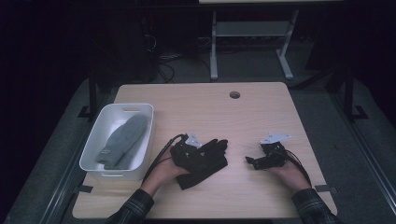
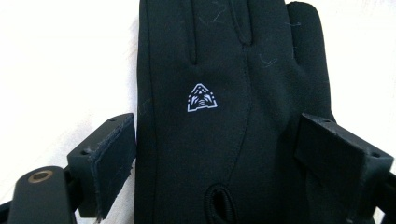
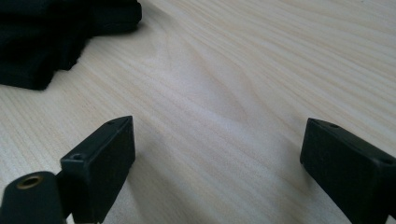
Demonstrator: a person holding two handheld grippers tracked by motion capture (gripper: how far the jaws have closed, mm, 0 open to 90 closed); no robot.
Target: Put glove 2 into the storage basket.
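Observation:
A black glove (image 1: 210, 161) lies flat on the wooden table (image 1: 205, 112), near its front middle. My left gripper (image 1: 189, 151) rests over the glove's cuff end. In the left gripper view the glove (image 2: 224, 56) has a small white logo (image 2: 201, 98) and lies between the wide-apart jaws of the left gripper (image 2: 215, 126), which is open; the pads do not press on the cloth. My right gripper (image 1: 251, 161) sits to the right of the glove, low over bare wood. In its own view the right gripper (image 3: 217, 123) is open with nothing between its jaws, and the glove (image 3: 46, 32) shows at the top left.
A white bin (image 1: 93, 140) stands at the table's left side with a grey mitten (image 1: 122, 140) inside it. A round cable hole (image 1: 235, 94) sits near the far edge. Beyond the table stands a white metal frame (image 1: 252, 32).

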